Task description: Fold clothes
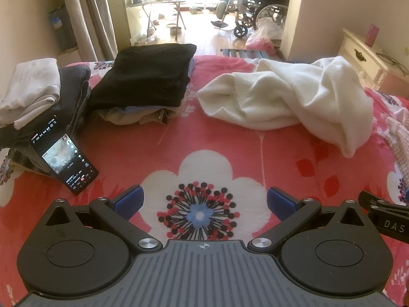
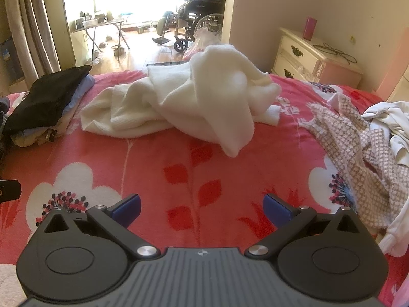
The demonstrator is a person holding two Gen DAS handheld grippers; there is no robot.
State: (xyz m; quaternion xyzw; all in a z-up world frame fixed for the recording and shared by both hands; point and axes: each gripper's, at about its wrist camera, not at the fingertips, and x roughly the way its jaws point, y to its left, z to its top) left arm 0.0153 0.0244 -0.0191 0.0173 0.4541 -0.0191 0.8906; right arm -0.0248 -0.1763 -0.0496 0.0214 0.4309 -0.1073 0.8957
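Observation:
A crumpled cream-white garment [image 1: 288,97] [image 2: 184,102] lies unfolded on the pink flowered bedspread [image 1: 217,138] [image 2: 179,168], well ahead of both grippers. My left gripper [image 1: 204,200] is open, its blue pads wide apart over a big flower print, nothing between them. My right gripper [image 2: 202,207] is likewise open and empty above bare bedspread. A folded stack topped by a black garment [image 1: 148,76] [image 2: 46,99] sits at the far left. A second folded pile with a light grey top piece [image 1: 33,89] lies further left.
A phone [image 1: 64,157] with its screen lit leans against the left pile. Unfolded checked and white clothes [image 2: 363,158] lie at the right of the bed. A cream nightstand [image 2: 314,58] stands right; a wheelchair [image 2: 196,18] and folding table [image 2: 102,30] are beyond the bed.

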